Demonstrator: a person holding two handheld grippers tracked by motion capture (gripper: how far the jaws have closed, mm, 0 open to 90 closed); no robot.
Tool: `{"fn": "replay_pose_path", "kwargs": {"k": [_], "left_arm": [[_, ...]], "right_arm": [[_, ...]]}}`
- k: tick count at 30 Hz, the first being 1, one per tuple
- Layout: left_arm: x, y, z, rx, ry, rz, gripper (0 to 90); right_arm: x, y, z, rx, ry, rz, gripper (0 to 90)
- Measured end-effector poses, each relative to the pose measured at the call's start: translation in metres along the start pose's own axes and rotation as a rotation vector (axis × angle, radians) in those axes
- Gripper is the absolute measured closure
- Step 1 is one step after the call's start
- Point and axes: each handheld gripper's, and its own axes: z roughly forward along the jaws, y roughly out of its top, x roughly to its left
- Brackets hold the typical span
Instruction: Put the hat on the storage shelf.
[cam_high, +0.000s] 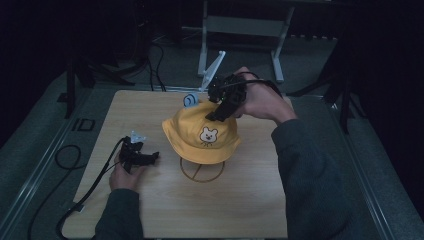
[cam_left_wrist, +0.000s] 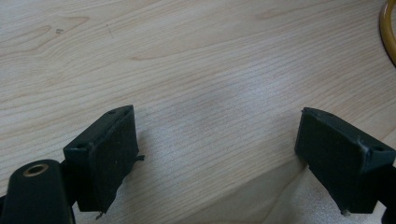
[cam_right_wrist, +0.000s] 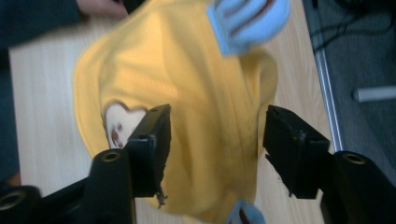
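Dark room, pale wooden desk (cam_high: 150, 210) lit. Yellow hat (cam_high: 202, 135) with bear patch sat on wire stand (cam_high: 202, 172) mid-desk. My right hand-held gripper (cam_high: 220, 114) hovered over crown, jaws apart, nothing pinched. My left hand-held gripper (cam_high: 150, 158) rested on desk, jaws wide, empty. Judged hat light, soft, floppy cloth; best pinched at crown fold or brim edge

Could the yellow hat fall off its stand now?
Maybe. The yellow hat sits on a thin wire stand, and the right gripper is at its crown with jaws open. A small bump might tip the hat or slide it off. A jaw edge could also snag the soft cloth. The left gripper rests open on the table, too far away to steady anything.
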Motion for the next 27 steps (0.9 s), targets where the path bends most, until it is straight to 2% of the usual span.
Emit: {"fn": "replay_pose_path", "kwargs": {"k": [3, 5, 6, 7, 8, 10, 13, 18, 21, 25, 27], "left_arm": [[0.0, 0.0, 0.0, 0.0, 0.0, 0.0, 12.9], [0.0, 0.0, 0.0, 0.0, 0.0, 0.0, 12.9], [0.0, 0.0, 0.0, 0.0, 0.0, 0.0, 13.0], [0.0, 0.0, 0.0, 0.0, 0.0, 0.0, 13.0], [0.0, 0.0, 0.0, 0.0, 0.0, 0.0, 13.0], [0.0, 0.0, 0.0, 0.0, 0.0, -0.001, 12.9], [0.0, 0.0, 0.0, 0.0, 0.0, 0.0, 12.9], [0.0, 0.0, 0.0, 0.0, 0.0, -0.001, 12.9], [0.0, 0.0, 0.0, 0.0, 0.0, -0.001, 13.0], [0.0, 0.0, 0.0, 0.0, 0.0, -0.001, 12.9], [0.0, 0.0, 0.0, 0.0, 0.0, 0.0, 13.0]], "right_arm": [[-0.002, -0.005, 0.004, 0.053, -0.012, 0.01, 41.7], [-0.004, -0.007, 0.006, 0.076, -0.004, 0.014, 48.7], [-0.004, -0.007, 0.006, 0.076, -0.004, 0.014, 48.7], [-0.004, -0.008, 0.006, 0.078, 0.006, 0.012, 56.3], [-0.004, -0.009, 0.004, 0.051, 0.016, 0.008, 66.2], [-0.004, -0.009, 0.003, 0.018, 0.023, 0.005, 71.0], [-0.001, -0.007, 0.001, -0.029, 0.019, -0.015, 73.1], [0.005, 0.001, 0.004, -0.057, 0.019, -0.043, 73.2], [0.007, 0.006, 0.007, -0.058, 0.026, -0.045, 70.5], [0.005, 0.006, 0.011, -0.033, 0.025, -0.011, 45.0], [0.004, 0.004, 0.011, -0.032, 0.009, 0.006, 36.9]]}}
